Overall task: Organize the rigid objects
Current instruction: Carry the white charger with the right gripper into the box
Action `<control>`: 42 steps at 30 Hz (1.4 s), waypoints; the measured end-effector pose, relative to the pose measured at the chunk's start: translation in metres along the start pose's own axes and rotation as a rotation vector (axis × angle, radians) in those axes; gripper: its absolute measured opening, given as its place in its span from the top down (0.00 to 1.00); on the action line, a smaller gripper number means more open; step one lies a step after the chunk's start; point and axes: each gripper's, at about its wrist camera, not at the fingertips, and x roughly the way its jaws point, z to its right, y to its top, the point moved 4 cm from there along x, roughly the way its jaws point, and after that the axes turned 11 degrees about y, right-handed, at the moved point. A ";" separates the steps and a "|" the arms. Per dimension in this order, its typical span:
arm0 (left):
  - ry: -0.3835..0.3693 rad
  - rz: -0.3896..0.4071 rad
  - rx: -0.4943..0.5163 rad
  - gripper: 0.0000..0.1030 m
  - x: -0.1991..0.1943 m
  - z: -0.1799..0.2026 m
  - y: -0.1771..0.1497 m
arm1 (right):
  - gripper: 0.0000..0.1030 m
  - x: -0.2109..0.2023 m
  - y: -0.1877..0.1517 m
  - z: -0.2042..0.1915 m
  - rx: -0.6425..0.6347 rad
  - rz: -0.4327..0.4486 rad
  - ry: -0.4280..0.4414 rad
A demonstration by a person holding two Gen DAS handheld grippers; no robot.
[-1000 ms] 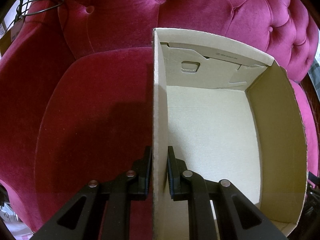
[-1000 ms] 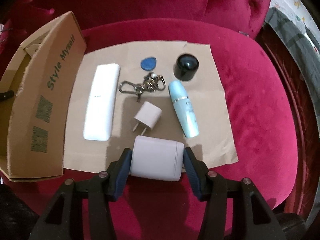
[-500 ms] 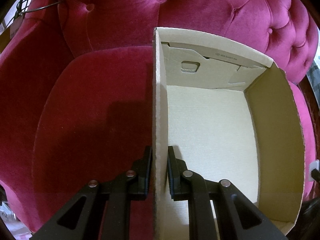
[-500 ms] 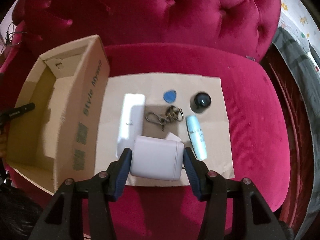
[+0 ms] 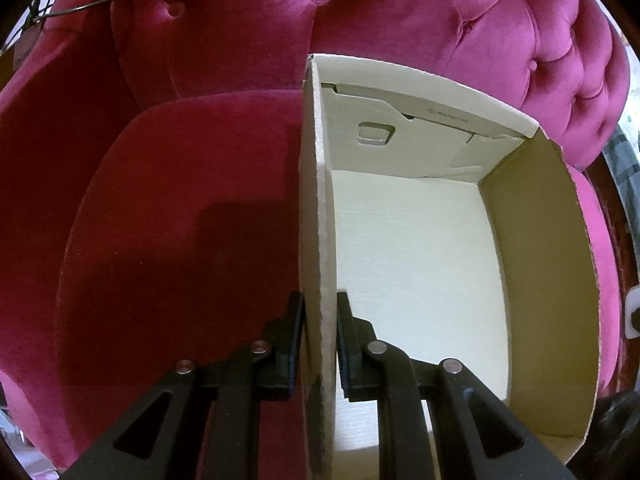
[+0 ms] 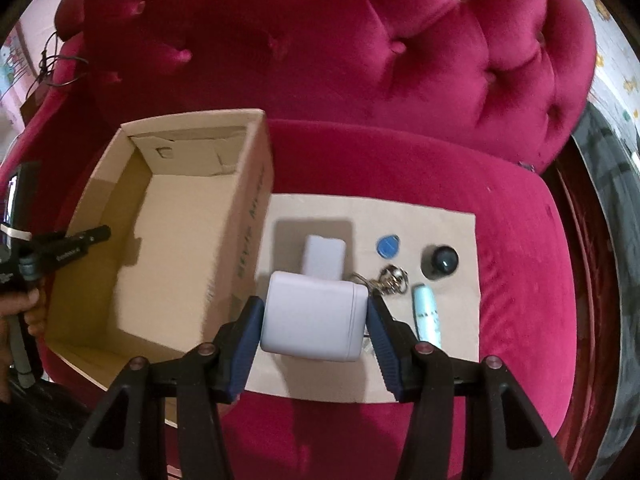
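Note:
An open, empty cardboard box (image 5: 536, 280) stands on a red velvet sofa seat. My left gripper (image 5: 318, 300) is shut on the box's left wall, one finger inside and one outside. In the right wrist view the same box (image 6: 248, 216) sits at the left, with the left gripper (image 6: 92, 236) at its far wall. My right gripper (image 6: 315, 304) is shut on a white rounded case (image 6: 314, 320), held in the air over the brown paper sheet (image 6: 452, 360), just right of the box.
On the paper lie a long white case (image 6: 324, 256), a blue tag (image 6: 387, 246), a black cap (image 6: 440, 262), a key ring (image 6: 390, 282) and a light blue tube (image 6: 427, 316). A hand (image 6: 24, 312) holds the left tool. The tufted sofa back (image 6: 360, 60) rises behind.
The right gripper has risen with the white case and shifted left toward the box, so the items on the paper look smaller. The left gripper stays clamped on the box wall.

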 end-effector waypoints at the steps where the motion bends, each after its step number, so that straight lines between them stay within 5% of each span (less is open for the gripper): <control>1: -0.002 0.000 0.000 0.84 0.000 -0.001 0.000 | 0.46 0.000 0.003 -0.004 -0.009 0.002 0.002; 22: -0.028 -0.004 -0.007 0.84 0.000 -0.002 -0.001 | 0.46 0.026 0.053 -0.089 -0.143 0.013 0.083; 42: -0.027 -0.011 -0.012 0.84 0.000 -0.002 0.001 | 0.46 0.104 0.075 -0.139 -0.196 -0.041 0.125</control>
